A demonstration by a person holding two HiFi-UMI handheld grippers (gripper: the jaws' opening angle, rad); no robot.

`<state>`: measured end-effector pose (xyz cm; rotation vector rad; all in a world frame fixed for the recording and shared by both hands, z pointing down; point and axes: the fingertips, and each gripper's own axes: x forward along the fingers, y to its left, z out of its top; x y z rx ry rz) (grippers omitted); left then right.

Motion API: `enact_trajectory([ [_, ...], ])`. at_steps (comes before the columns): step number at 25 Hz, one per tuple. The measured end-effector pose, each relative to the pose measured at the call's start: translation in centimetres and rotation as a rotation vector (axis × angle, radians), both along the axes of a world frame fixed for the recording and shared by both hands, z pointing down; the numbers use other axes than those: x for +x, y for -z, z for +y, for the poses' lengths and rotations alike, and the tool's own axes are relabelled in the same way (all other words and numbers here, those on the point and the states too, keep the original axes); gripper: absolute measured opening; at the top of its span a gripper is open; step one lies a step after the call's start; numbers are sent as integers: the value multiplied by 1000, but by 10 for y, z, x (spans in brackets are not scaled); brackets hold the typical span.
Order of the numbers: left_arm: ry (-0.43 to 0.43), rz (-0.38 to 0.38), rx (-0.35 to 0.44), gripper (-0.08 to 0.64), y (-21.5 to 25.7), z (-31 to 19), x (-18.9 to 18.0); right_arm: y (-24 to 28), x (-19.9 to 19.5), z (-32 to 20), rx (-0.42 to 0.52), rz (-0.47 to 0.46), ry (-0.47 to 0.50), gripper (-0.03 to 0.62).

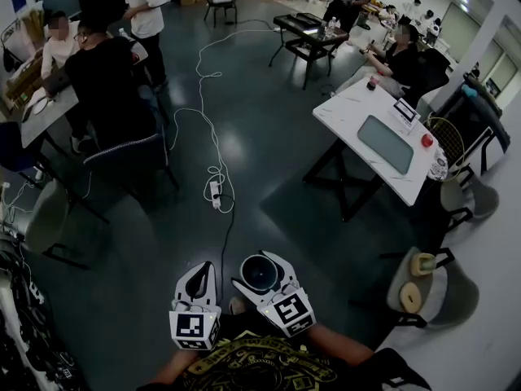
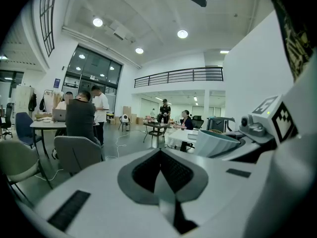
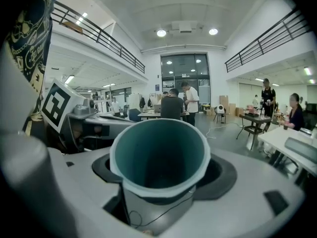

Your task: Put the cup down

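A cup (image 1: 260, 274) with a teal inside and a pale rim sits between the jaws of my right gripper (image 1: 262, 265), held in the air close to my body, above the dark floor. In the right gripper view the cup (image 3: 159, 152) fills the middle, its mouth facing outward, and both jaws press on its sides. My left gripper (image 1: 203, 272) hangs just to the left of it with nothing in it. Its jaws meet in the left gripper view (image 2: 159, 168). From there the cup (image 2: 216, 143) shows at the right.
A white table (image 1: 352, 114) with a grey mat stands at the right, with chairs (image 1: 433, 290) beside it. A white cable and power strip (image 1: 216, 192) lie on the floor ahead. People sit and stand round a desk (image 1: 49, 112) at the left. A black table (image 1: 305, 32) stands far back.
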<state>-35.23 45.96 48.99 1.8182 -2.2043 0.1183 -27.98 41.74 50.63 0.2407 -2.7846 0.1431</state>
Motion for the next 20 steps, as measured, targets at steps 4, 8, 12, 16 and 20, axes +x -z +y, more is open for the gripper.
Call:
enact_trajectory([
  [4, -4, -4, 4, 9, 1, 1, 0, 2, 1, -2, -25, -17, -22, 380],
  [8, -14, 5, -2, 9, 0, 0, 1, 1, 3, -5, -42, -20, -48, 380],
  [12, -32, 4, -1, 9, 0, -3, 8, 3, 11, -10, -44, -18, -80, 380],
  [16, -61, 12, -4, 9, -1, -9, 16, 10, 21, -20, -29, -9, -134, 380],
  [20, -102, 15, -1, 9, 0, -20, 26, 12, 34, -30, -25, -8, -181, 380],
])
